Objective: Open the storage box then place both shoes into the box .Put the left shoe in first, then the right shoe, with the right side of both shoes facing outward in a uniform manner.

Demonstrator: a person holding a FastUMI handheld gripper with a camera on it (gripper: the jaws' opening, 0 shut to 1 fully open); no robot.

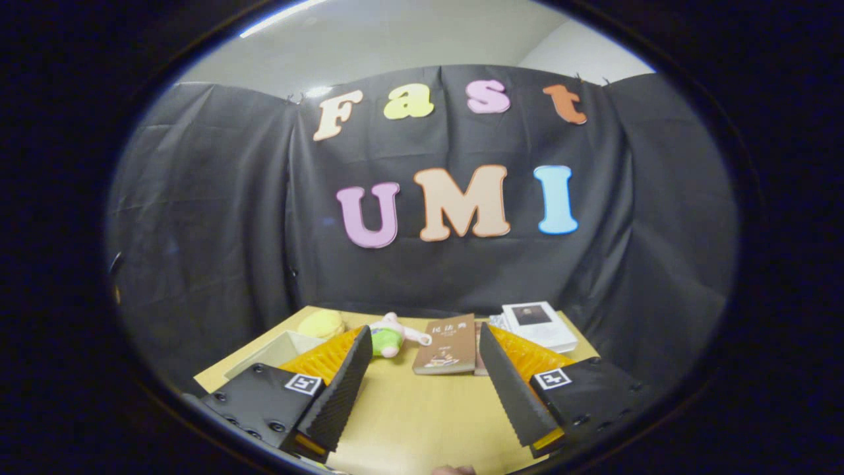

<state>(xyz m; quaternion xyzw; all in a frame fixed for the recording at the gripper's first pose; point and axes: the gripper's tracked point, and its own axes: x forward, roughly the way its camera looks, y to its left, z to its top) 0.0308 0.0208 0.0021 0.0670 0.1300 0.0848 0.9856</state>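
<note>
Gripper view, and we start low in the frame with the gripper (pixel 422 389): its two fingers are spread wide apart, angled outward like a V, nothing between them but bare wooden tabletop (pixel 422 422). They pinch nothing and hang above the table, each with a small square marker on its block.

Moving outward, just ahead of the gap between the fingertips, a brown book (pixel 447 345) lies flat at the centre of the frame, near the table's far edge. To its left, just beyond the left fingertip, there's a small plush toy (pixel 390 338) in a green outfit, lying on its side. Further left sits a rounded yellow object (pixel 321 324), soft-looking; what it is exactly, I cannot tell.

Lower left of that, partly hidden behind the left finger, a pale tray-like container (pixel 277 348) shows an open top and a light rim. That may be the storage box, though too little of it is visible to be sure. No shoe can be made out from this angle.

Over on the right, beyond the right fingertip, a white book or booklet stack (pixel 537 324) rests at the table's far right corner, a dark picture on its cover.

Behind everything, black cloth wall (pixel 198 231) drapes across the back, with pale ceiling (pixel 395 39) at the top of the frame.
</note>
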